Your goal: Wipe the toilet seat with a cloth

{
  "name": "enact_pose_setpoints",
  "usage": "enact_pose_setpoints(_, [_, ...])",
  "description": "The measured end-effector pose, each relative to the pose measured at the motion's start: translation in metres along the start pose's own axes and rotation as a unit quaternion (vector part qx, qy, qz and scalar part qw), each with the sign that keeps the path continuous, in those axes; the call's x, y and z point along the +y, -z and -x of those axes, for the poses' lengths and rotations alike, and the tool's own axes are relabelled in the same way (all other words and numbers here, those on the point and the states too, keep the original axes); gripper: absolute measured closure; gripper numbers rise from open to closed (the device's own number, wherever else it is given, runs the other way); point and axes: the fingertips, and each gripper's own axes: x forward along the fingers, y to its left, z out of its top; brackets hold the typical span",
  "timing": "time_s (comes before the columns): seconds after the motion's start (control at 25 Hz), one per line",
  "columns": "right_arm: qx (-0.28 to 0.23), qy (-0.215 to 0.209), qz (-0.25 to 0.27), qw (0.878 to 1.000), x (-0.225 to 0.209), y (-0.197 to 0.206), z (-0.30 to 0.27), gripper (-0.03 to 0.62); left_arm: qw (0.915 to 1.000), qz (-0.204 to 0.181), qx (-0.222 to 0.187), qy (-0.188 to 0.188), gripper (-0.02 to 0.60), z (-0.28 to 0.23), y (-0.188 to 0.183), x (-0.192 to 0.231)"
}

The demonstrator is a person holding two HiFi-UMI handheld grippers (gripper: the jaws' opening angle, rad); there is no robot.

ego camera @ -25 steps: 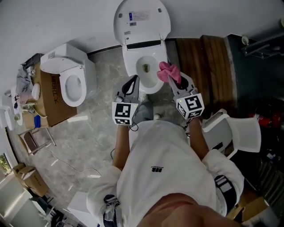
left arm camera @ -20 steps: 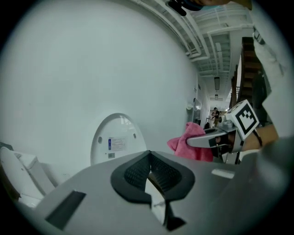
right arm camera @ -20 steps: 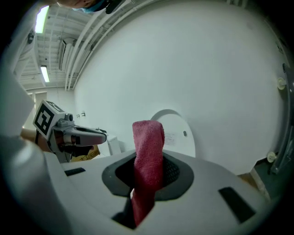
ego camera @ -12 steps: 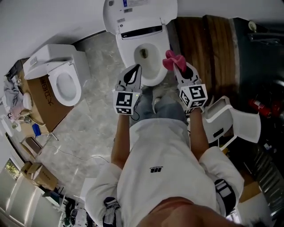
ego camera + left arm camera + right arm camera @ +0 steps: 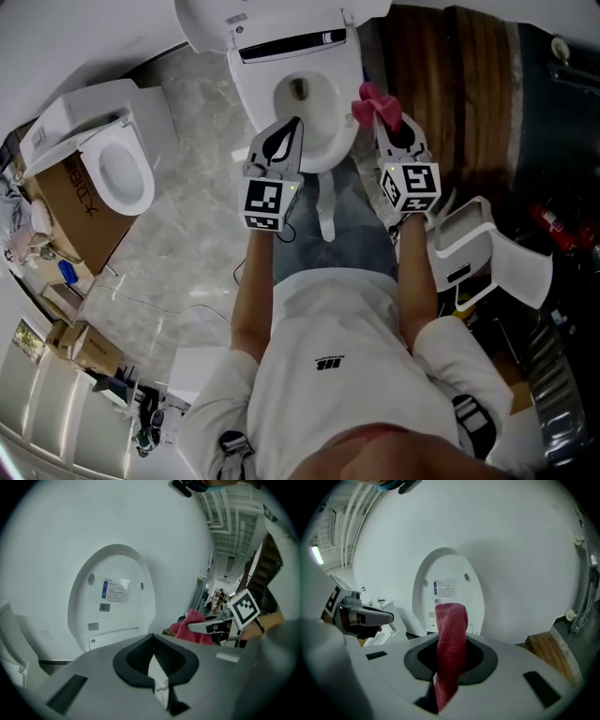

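- Fingers of our right gripper (image 5: 451, 643) were clenched on the folded pink terry cloth (image 5: 451, 618), which stood up out of the jaws near the right edge of the white oval toilet seat (image 5: 248, 94).
- Our left gripper (image 5: 152, 635) was pinched closed on nothing.
- We judged that the loose cloth end could flop into the toilet bowl (image 5: 302, 98), or pull free under a hard press, since only a narrow fold was pinched.
- We could not tell whether cloth met seat. Both gripper bodies hid the seat, and the head view cut off the raised white plastic lid (image 5: 447, 583).
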Motion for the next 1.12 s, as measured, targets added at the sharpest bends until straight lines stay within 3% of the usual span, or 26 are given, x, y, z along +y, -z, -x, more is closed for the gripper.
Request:
enact_pose_setpoints(0.72, [0.045, -0.071, 0.054, 0.995, -0.080, 0.088, -0.146, 0.543, 0.9967, 0.045, 0.030, -0.061, 0.571, -0.135, 0.103, 0.028])
enact_pose_setpoints(1.12, [0.064, -0.095, 0.114, 0.987, -0.092, 0.134, -0.202, 0.543, 0.9930, 0.080, 0.043, -0.075, 0.571, -0.176, 0.150, 0.035])
